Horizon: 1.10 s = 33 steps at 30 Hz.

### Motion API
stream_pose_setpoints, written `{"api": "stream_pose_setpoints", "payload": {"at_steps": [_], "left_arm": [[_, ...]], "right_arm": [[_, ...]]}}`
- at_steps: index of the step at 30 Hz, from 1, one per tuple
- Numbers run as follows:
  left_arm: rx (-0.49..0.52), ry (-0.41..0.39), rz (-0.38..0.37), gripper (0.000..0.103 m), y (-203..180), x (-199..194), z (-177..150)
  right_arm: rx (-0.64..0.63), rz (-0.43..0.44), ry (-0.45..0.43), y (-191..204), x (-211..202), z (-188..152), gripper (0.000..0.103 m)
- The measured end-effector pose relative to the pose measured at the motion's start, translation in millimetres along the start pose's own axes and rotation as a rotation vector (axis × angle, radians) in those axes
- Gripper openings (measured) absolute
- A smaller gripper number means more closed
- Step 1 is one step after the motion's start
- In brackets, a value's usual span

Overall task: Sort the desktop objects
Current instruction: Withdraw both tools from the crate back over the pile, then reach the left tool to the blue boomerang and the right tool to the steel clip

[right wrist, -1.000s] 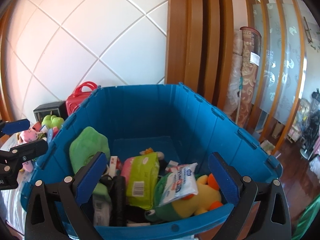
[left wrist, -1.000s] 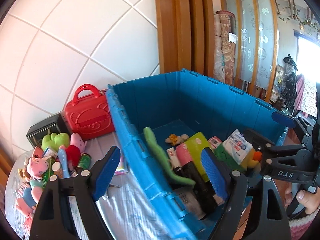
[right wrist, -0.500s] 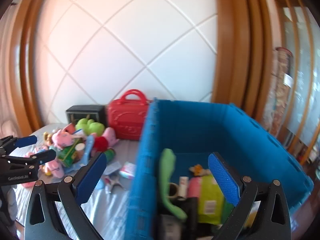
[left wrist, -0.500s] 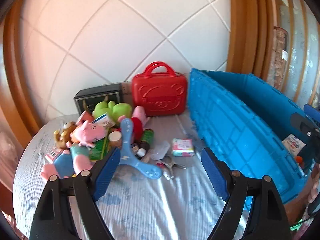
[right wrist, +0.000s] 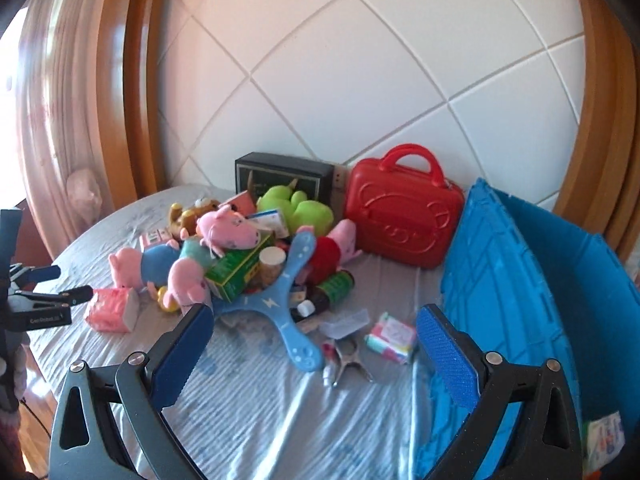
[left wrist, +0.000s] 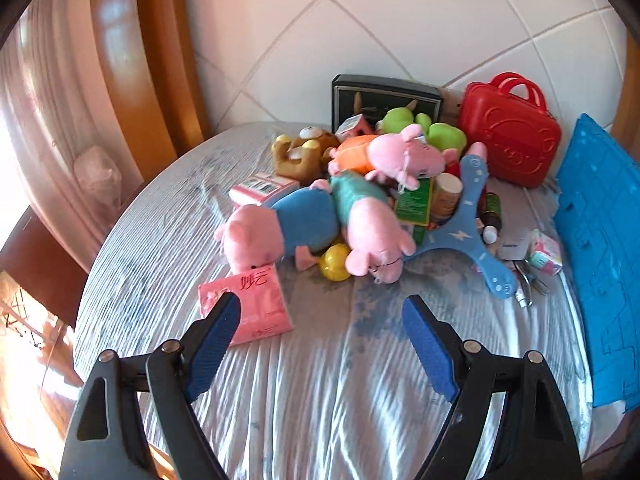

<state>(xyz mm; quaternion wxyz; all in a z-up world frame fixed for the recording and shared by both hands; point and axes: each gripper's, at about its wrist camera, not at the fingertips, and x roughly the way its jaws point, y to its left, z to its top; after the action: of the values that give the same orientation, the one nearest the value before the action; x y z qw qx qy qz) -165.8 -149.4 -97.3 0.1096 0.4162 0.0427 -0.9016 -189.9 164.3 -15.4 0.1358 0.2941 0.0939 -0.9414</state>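
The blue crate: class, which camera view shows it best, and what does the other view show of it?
The right wrist view: the blue crate shows its ribbed outer wall, rim and part of the inside. The left wrist view catches only a strip of outer wall at the frame's right edge.

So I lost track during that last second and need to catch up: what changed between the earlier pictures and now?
Both cameras swung from the blue crate over to the toy pile on the table. The left gripper and right gripper came along open and empty; nothing was taken or released. The pile, the red case and the crate lie as before.
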Motion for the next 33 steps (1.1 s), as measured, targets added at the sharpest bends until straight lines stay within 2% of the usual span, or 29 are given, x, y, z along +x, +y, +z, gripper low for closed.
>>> {"api": "stream_pose_setpoints", "payload": {"at_steps": [4,7,12,18,23,29,31,33], "left_arm": [[-0.019,0.038,-0.015,0.083,7,19,-4],[0.010,0.056,-0.056,0.083,-11,32,-3],[0.095,0.109,-0.159,0.083,-70,66,-3],[0.189,0.171,-0.238,0.083,-152,118,6],[0.193,0.237,-0.281,0.083,-204,168,24],[0.195,0.299,-0.276,0.083,-254,226,40],[0.201,0.330,-0.255,0.083,-264,245,37],[0.181,0.327,-0.252,0.084,-264,257,33]], "right_arm": [[0.044,-0.008,0.092,-6,44,-13,0.103],[0.082,-0.035,0.152,-17,71,-24,0.103],[0.136,-0.050,0.230,-33,108,-40,0.103],[0.187,-0.042,0.298,-52,146,-59,0.103],[0.231,-0.062,0.360,-75,185,-78,0.103],[0.311,-0.060,0.432,-103,226,-104,0.103],[0.319,-0.058,0.446,-107,235,-109,0.103],[0.325,-0.050,0.454,-110,242,-112,0.103]]}}
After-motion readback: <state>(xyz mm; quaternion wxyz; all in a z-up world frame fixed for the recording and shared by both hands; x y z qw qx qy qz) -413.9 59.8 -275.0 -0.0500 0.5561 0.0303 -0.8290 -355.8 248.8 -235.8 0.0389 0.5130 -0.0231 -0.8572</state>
